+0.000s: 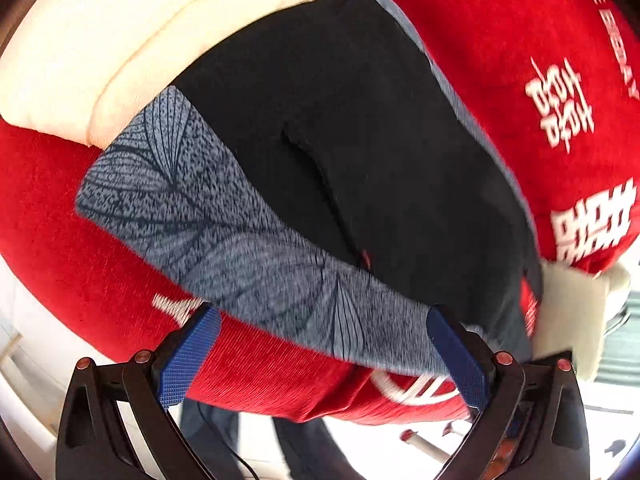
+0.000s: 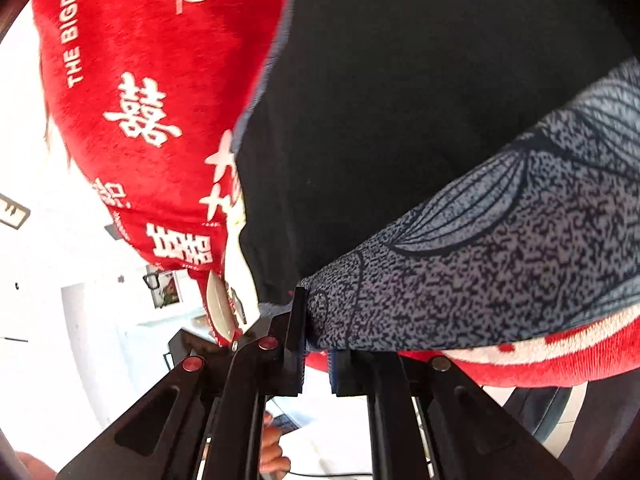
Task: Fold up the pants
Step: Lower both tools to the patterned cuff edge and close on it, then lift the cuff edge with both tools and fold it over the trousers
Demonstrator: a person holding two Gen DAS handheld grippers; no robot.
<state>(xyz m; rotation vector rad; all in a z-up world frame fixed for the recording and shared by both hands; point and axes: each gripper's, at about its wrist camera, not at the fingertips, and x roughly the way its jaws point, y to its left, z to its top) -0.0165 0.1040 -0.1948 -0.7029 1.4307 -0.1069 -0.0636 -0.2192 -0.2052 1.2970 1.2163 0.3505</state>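
Observation:
The pants (image 1: 360, 152) are black with a wide grey leaf-patterned waistband (image 1: 224, 232). They lie flat on a red blanket (image 1: 56, 240) with white characters. My left gripper (image 1: 320, 344) is open, its blue fingers (image 1: 188, 360) spread just in front of the waistband's near edge, holding nothing. In the right wrist view the black cloth (image 2: 400, 100) fills the top and the waistband (image 2: 500, 256) crosses the right. My right gripper (image 2: 316, 344) is shut on the waistband's corner at the blanket's edge.
A cream cushion or folded blanket (image 1: 120, 40) lies beyond the pants at the upper left. The red blanket's edge (image 1: 280, 396) drops off just below the waistband, with floor beneath. A white room with a door and a picture (image 2: 168, 292) shows at the left.

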